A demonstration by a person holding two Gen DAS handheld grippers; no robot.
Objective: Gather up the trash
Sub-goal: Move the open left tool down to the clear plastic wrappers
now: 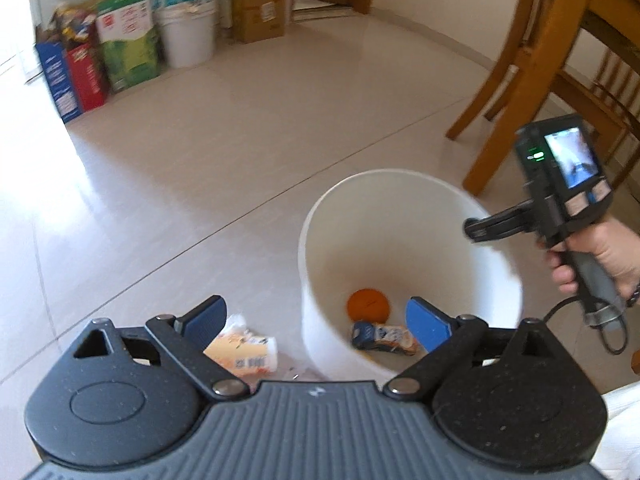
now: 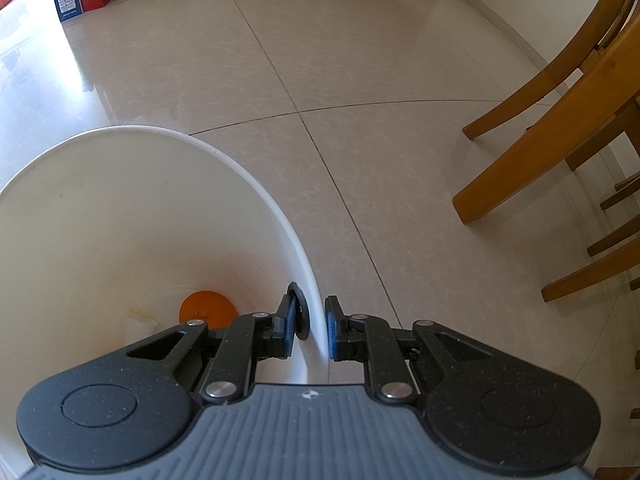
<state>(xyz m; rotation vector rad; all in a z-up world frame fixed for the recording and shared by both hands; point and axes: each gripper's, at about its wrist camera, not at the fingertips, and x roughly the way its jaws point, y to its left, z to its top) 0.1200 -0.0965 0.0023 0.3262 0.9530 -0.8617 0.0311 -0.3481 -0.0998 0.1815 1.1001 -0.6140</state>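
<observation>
A white bin (image 1: 400, 184) stands on the tiled floor. At its bottom lie an orange disc (image 1: 368, 305) and a blue and white wrapper (image 1: 384, 336). My left gripper (image 1: 314, 312) is open wide over the bin's near left rim, with nothing between its pads. Just left of the bin, a crumpled orange and white packet (image 1: 240, 348) lies on the floor under the left finger. A hand (image 1: 600, 256) holds my right gripper (image 1: 472, 228) at the bin's right rim. In the right wrist view that gripper (image 2: 316, 320) is shut on the bin wall (image 2: 240, 168), with the orange disc (image 2: 204, 308) below it.
Wooden chair legs (image 1: 520, 80) (image 2: 520, 152) stand to the right of the bin. Against the far wall are coloured cartons (image 1: 80, 72), a white bucket (image 1: 188, 36) and a cardboard box (image 1: 260, 8). Bare tiles stretch between them and the bin.
</observation>
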